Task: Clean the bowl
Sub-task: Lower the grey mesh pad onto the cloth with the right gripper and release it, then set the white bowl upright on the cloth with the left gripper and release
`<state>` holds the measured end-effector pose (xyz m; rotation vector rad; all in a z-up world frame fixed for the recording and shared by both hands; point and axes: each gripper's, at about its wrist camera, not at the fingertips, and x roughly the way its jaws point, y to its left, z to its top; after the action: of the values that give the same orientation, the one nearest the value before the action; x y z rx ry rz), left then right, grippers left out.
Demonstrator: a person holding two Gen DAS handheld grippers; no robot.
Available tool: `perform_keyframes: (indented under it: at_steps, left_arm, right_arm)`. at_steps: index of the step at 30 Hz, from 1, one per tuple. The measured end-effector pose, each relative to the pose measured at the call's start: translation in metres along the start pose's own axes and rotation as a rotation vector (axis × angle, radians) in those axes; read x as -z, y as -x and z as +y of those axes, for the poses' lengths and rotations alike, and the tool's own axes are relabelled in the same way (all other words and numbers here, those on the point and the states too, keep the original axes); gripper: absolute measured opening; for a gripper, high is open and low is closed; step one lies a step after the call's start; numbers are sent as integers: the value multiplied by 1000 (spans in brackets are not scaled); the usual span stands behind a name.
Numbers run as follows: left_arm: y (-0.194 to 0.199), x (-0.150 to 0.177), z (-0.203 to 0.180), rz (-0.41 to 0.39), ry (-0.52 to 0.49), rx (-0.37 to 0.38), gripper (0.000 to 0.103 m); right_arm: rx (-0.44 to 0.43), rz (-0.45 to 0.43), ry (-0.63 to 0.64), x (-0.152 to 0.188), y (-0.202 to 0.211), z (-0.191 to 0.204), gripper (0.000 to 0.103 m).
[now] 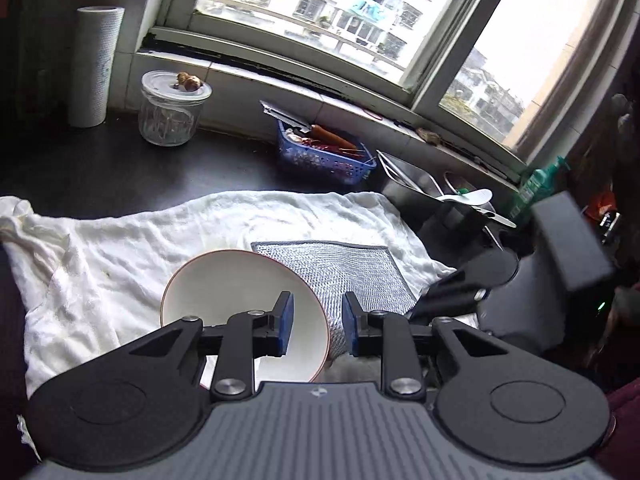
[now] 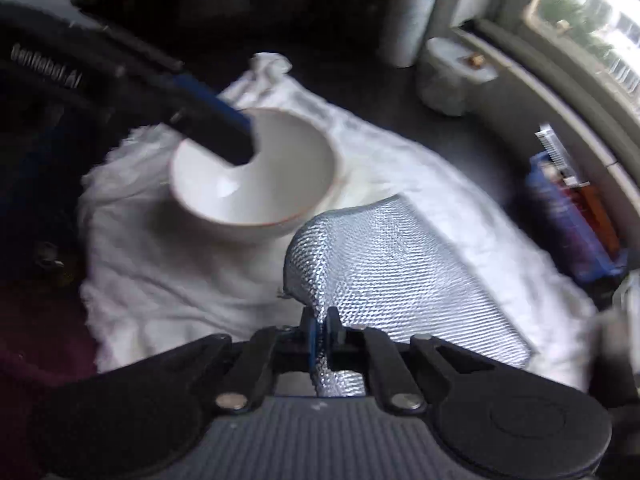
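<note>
Left tongs (image 1: 317,325) straddle bowl (image 1: 224,288) rim, apparently loosely; counter (image 1: 100,168) beyond.

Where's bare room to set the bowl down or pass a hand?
Free: the towel left of the bowl, and the dark counter between the jar and blue basket. Crowded: right side, where the silver cloth lies, with metal containers behind it and the right hand-held gripper.
</note>
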<state>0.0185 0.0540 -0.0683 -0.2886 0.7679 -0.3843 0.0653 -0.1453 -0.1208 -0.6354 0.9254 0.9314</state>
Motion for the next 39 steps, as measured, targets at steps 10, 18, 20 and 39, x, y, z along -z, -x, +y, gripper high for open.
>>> perform_keyframes:
  at_steps: [10,18,20,39]
  left_arm:
    - [10,2,-22,-27,49,-87,32]
    - [16,14,-42,-19,98,-144,38]
    - [19,17,-47,-24,105,-158,39]
    - [23,-3,-130,-67,49,-550,80]
  right_arm:
    - [-102,-164,-106,9,42,-11,52]
    - [19,-208,-91,5,-3,-11,50]
    - [58,-195,0,6,-15,0,51]
    - [47,-218,-428,15,105,-49,102]
